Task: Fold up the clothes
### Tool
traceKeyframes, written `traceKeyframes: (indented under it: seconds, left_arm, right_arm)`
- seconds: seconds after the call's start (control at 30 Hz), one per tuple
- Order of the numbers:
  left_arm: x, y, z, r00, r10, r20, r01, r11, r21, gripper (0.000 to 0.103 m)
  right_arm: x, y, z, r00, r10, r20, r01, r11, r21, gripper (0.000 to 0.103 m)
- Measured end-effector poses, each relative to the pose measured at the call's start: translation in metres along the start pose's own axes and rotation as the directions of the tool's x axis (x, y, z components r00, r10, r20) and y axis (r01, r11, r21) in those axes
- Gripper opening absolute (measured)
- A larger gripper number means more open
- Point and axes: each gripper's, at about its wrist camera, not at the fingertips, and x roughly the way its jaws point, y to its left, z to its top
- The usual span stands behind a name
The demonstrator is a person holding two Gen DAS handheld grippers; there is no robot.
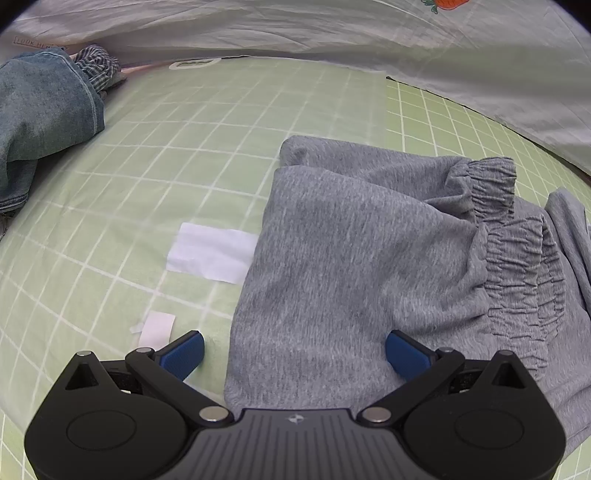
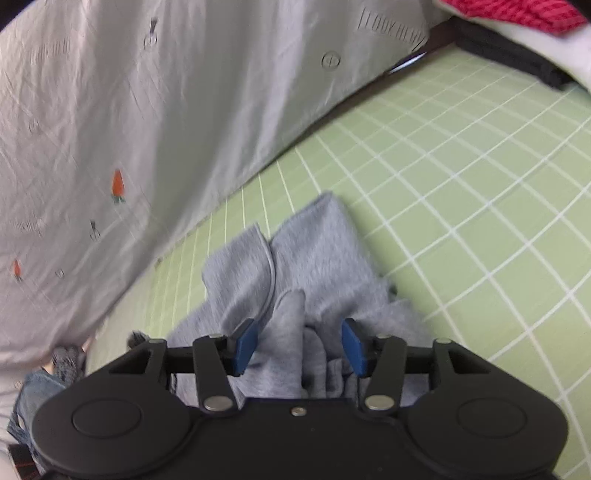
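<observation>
Grey sweatpants lie folded on the green checked sheet, with the gathered elastic waistband to the right. My left gripper hovers over their near edge with its blue pads wide apart and nothing pressed between them. In the right wrist view, a bunched end of the grey sweatpants rests on the sheet. My right gripper stands partly open there. Loose grey folds rise between its pads, which do not press on them.
Blue jeans and a checked garment lie at the far left. Two white patches mark the sheet. A pale quilt with carrot prints borders the sheet. Red and dark fabric sits at the far right corner.
</observation>
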Motion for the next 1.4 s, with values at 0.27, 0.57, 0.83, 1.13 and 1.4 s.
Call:
traceKeyframes:
  seconds: [0.27, 0.57, 0.83, 1.13, 1.4]
  left_arm:
    - [0.0, 0.0, -0.001, 1.0, -0.002, 0.01, 0.002, 1.0, 0.002, 0.103]
    - [0.0, 0.0, -0.001, 1.0, -0.001, 0.016, 0.001, 1.0, 0.004, 0.103]
    - [0.0, -0.001, -0.001, 1.0, -0.001, 0.021, 0.001, 1.0, 0.005, 0.103]
    - [0.0, -0.001, -0.001, 1.0, 0.0, 0.024, 0.0, 1.0, 0.006, 0.103]
    - [0.001, 0.0, 0.0, 1.0, -0.001, 0.026, 0.001, 1.0, 0.009, 0.103]
  right_arm:
    - [0.005, 0.059, -0.023, 0.951, 0.215, -0.224, -0.256, 0.95, -0.176, 0.01]
    - [-0.004, 0.041, 0.008, 0.911, 0.4, -0.097, -0.388, 0.914, 0.119, 0.051]
    - [0.048, -0.007, 0.008, 0.92, 0.383, -0.078, -0.273, 0.773, 0.573, 0.031]
    - [0.083, 0.031, -0.027, 0.89, 0.4, -0.22, -0.193, 0.766, 0.614, 0.022]
    - [0.074, 0.044, -0.037, 0.84, 0.522, -0.147, -0.311, 0.686, 0.658, 0.038]
